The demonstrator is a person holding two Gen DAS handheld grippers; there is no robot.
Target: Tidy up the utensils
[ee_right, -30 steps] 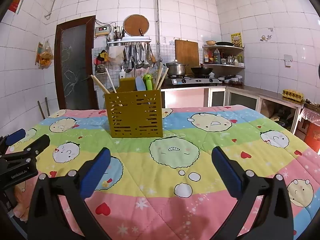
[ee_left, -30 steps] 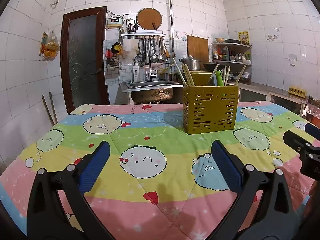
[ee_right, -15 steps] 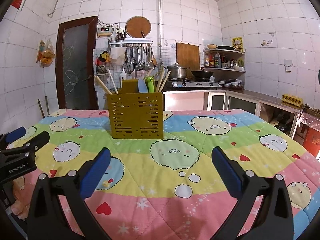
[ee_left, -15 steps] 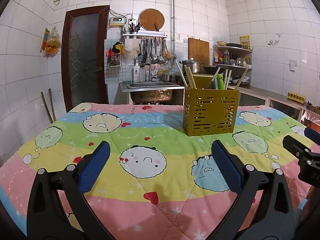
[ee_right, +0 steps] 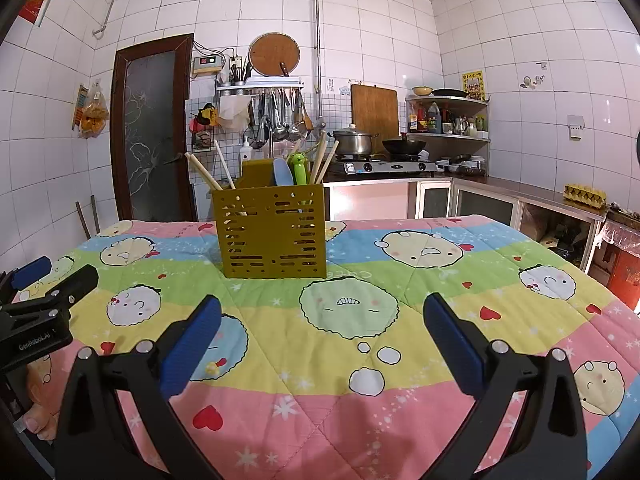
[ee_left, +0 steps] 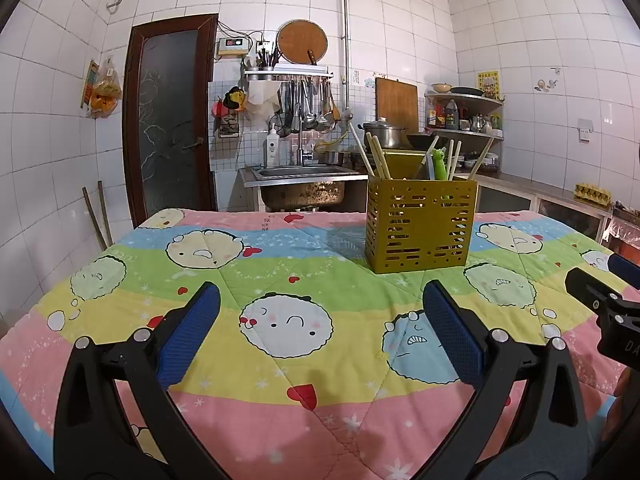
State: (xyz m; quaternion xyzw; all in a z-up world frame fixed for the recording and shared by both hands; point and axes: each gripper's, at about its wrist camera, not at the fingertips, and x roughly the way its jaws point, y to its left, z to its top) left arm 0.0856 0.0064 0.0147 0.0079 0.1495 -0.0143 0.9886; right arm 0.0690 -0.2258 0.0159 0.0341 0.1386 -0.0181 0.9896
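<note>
Nearest in each wrist view are that gripper's own black arms with blue pads. The left gripper has its jaws spread wide with nothing between them, and the right gripper is spread the same way, also empty. Both hover low over the worktop, which is covered by a quilted cloth in pink, yellow, green and blue bands printed with round cartoon faces and red hearts.

Farther along stands the yellow slotted utensil holder, upright on the green band, well apart from both grippers with only bare cloth between. Chopsticks lean out of its left part; more sticks and a green-handled utensil rise on the right.

The right wrist view alone shows a blue utensil beside the green one, and a gas stove carrying a pot and a wok. The left wrist view alone shows the steel sink behind the worktop. Each view catches the other gripper at its edge.

At the back are white tiled walls, a dark wooden door, a rack of hanging ladles, a cutting board and corner shelves with bottles.
</note>
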